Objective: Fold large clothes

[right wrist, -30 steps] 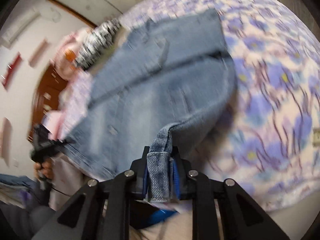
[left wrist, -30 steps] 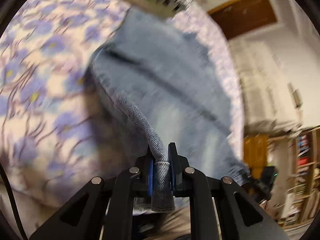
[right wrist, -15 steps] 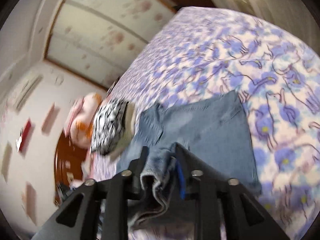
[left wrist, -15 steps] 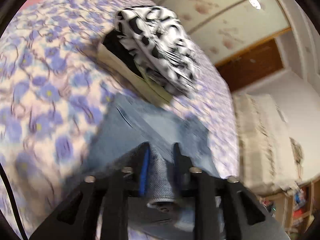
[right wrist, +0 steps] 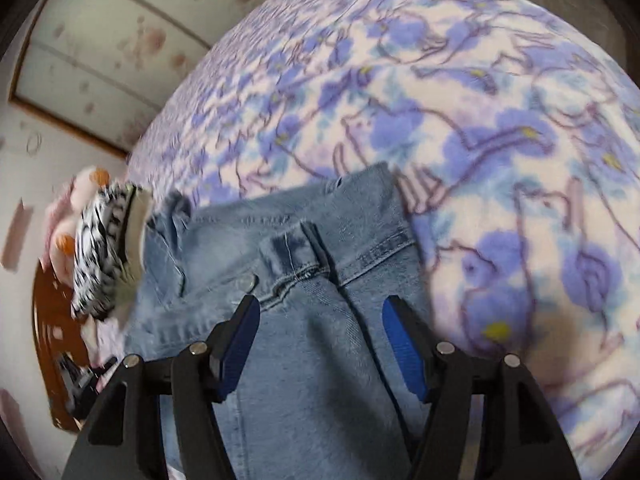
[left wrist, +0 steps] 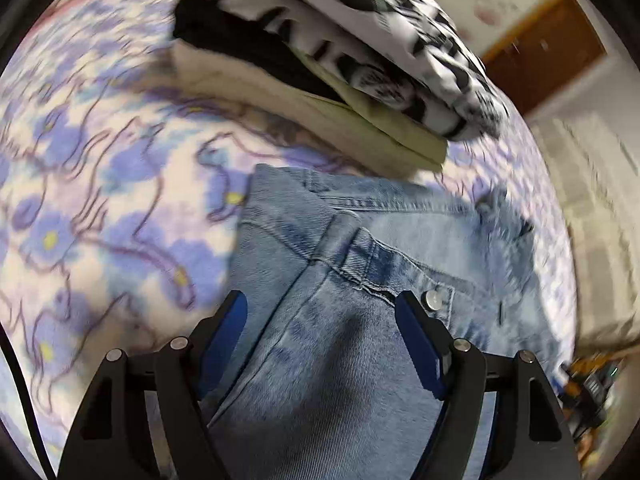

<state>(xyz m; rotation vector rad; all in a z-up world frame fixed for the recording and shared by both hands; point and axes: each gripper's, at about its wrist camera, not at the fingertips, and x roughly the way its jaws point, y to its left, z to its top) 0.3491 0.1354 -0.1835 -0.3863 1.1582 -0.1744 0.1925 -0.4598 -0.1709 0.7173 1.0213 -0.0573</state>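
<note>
A light blue denim garment (left wrist: 360,280) lies folded on the purple floral bedspread (left wrist: 100,200). Its lower part lies doubled over the upper part, and a folded cuff edge (right wrist: 292,252) rests near a metal button (right wrist: 246,282). My left gripper (left wrist: 320,312) is open just above the denim, holding nothing. My right gripper (right wrist: 320,316) is open over the same garment (right wrist: 312,360), also empty. The denim runs under both grippers toward the near edge.
A stack of folded clothes (left wrist: 340,60), black-and-white patterned on top with cream and black below, lies just beyond the denim; it also shows in the right wrist view (right wrist: 104,252). The bedspread (right wrist: 500,160) spreads to the right. A brown door (left wrist: 548,36) stands behind.
Both grippers carried the denim's held ends forward over the garment, laid them down and opened. The fabric that was between the fingers now lies flat on the garment.
</note>
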